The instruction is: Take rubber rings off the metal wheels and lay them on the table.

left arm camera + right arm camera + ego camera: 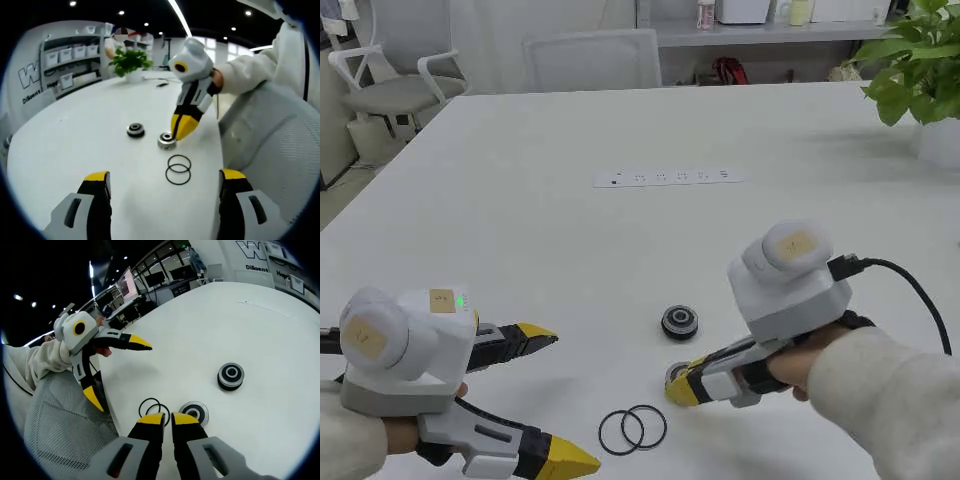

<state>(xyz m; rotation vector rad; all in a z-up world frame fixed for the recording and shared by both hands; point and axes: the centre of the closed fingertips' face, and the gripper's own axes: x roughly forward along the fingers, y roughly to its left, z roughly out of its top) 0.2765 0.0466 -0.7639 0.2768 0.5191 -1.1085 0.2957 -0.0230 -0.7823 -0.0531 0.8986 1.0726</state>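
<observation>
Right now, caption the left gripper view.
Open left gripper faces two rubber rings on the table; shut right gripper beside one metal wheel.

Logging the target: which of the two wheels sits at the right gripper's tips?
The paler wheel beside the loose rings, nearer the person; the darker wheel stands apart, farther out.

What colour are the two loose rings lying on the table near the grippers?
The rings are plain black, thin loops; the left gripper view shows them best.

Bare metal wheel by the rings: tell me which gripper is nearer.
Right. The right gripper has its tips at the bare wheel; the left gripper hangs open farther off, past the two rubber rings.
</observation>
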